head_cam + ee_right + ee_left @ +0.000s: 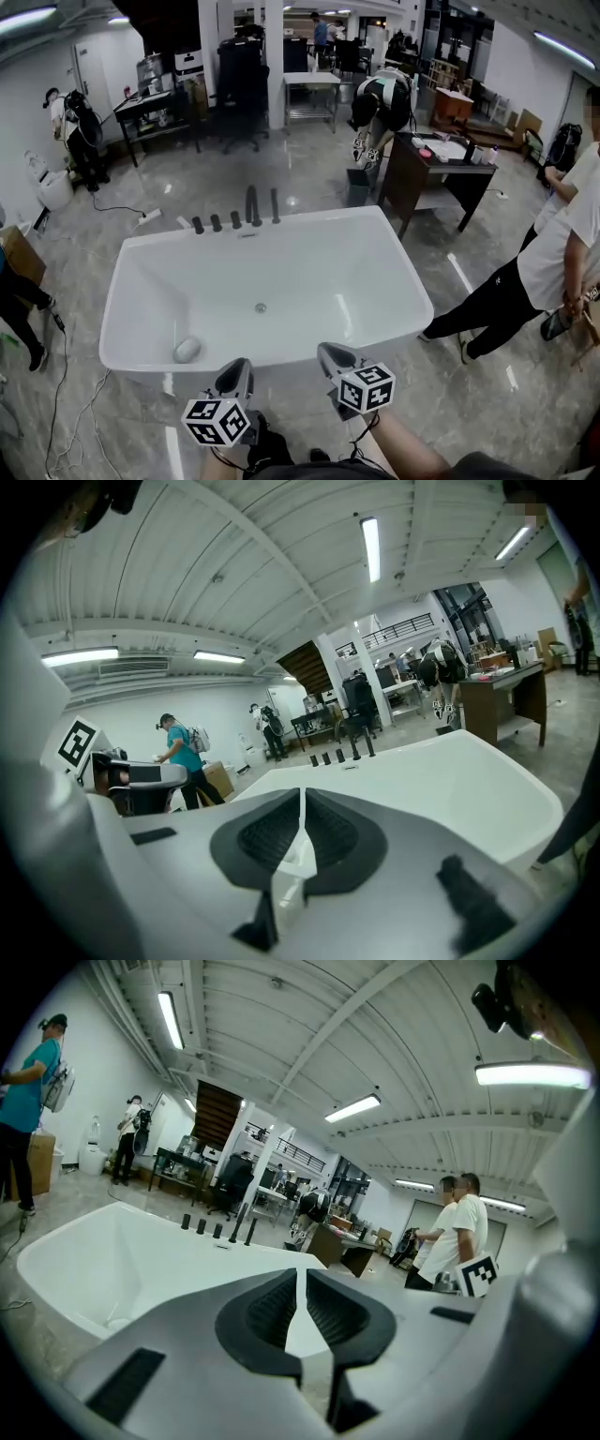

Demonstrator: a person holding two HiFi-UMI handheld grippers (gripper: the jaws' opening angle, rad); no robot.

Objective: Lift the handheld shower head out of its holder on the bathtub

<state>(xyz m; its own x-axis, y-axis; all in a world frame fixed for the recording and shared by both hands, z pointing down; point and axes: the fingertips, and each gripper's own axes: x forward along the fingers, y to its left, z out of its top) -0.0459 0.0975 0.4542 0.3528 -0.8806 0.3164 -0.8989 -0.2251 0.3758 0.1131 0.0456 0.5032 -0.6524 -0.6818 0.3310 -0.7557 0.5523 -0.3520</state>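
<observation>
A white bathtub fills the middle of the head view. On its far rim stands a row of black fittings: three knobs, a tall spout and, rightmost, the slim handheld shower head, upright in its holder. It also shows small in the left gripper view and the right gripper view. My left gripper and right gripper hover side by side just short of the tub's near rim, a tub's length from the fittings. Both are shut on nothing.
A white oval object lies in the tub's near left corner, and the drain sits mid-floor. A person in a white shirt stands right of the tub. A dark desk and a bin stand behind. Cables trail on the floor at left.
</observation>
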